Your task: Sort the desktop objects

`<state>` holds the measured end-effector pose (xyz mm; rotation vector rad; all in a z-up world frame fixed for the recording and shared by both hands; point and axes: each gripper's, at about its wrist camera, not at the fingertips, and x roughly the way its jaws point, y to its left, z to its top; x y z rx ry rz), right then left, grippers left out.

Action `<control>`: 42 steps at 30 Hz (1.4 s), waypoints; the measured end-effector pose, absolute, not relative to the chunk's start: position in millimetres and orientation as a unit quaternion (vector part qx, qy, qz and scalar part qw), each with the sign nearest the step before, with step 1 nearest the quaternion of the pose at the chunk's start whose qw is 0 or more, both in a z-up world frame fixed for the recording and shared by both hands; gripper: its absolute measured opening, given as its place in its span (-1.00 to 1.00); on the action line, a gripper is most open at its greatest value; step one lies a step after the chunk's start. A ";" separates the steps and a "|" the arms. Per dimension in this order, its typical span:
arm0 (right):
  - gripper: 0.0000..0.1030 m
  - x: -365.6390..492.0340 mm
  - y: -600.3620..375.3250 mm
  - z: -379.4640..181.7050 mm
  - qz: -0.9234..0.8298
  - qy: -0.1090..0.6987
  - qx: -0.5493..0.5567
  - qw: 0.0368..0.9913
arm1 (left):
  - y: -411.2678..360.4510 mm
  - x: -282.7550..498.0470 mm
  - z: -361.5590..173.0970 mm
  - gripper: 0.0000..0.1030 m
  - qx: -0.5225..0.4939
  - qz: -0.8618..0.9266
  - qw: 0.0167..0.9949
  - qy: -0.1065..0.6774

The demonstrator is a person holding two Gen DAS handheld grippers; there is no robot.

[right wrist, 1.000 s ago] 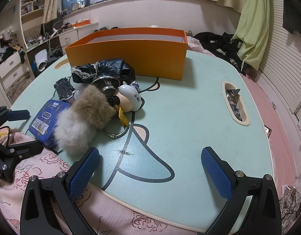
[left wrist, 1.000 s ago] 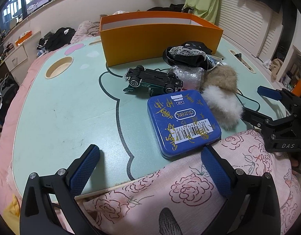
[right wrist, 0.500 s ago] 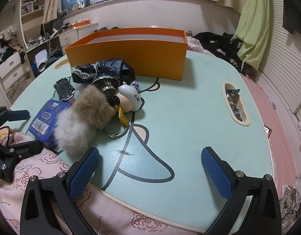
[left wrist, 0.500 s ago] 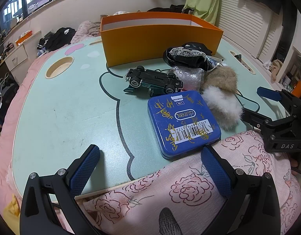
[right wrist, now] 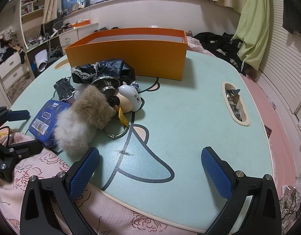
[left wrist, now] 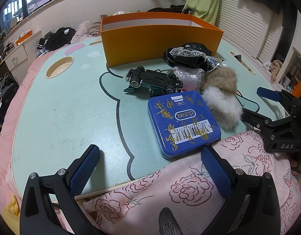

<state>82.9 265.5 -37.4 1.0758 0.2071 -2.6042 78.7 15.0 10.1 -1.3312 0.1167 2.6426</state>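
Left gripper: fingers spread wide, nothing between them, hanging over the near table edge and the flowered pink cloth. In the right wrist view it shows at 9 o'clock, low beside the tin.
Right gripper: also spread wide and empty, over the near edge of the table. In the left wrist view its blue pad sits at 3 o'clock.
Table: pale green top with a dark cartoon outline, a round cup hole at 10 o'clock in the left wrist view and a long slot holding foil scraps at 2 o'clock in the right wrist view.
Box: orange, open-topped, at 12 o'clock on the far side of the table; its inside floor is hidden from both views.
Tin: blue, flat, gold writing and a barcode sticker, lying at the near edge just ahead of the left gripper's right finger, touching the cloth.
Car: black toy, lying upside down with wheels up, just beyond the tin toward the box.
Fur: tan and white fluffy clump, touching the tin's right side.
Bubble wrap: small wad between car and fur.
Black cloth: lace-trimmed bundle near the box's front wall.
Figure: small white-capped toy beside the fur, with a yellow tag and a key ring by it.
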 end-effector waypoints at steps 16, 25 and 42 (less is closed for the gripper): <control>1.00 83.2 265.8 -37.6 -0.910 0.072 0.376 0.157 | 14.9 78.9 9.9 0.99 -0.448 0.889 0.090 0.039; 1.00 83.4 265.9 -37.6 -0.910 0.073 0.376 0.157 | 15.0 79.3 9.9 0.99 -0.447 0.889 0.090 0.038; 1.00 83.8 266.5 -38.0 -0.910 0.072 0.376 0.157 | 14.3 79.8 12.0 0.99 -0.443 0.891 0.090 0.032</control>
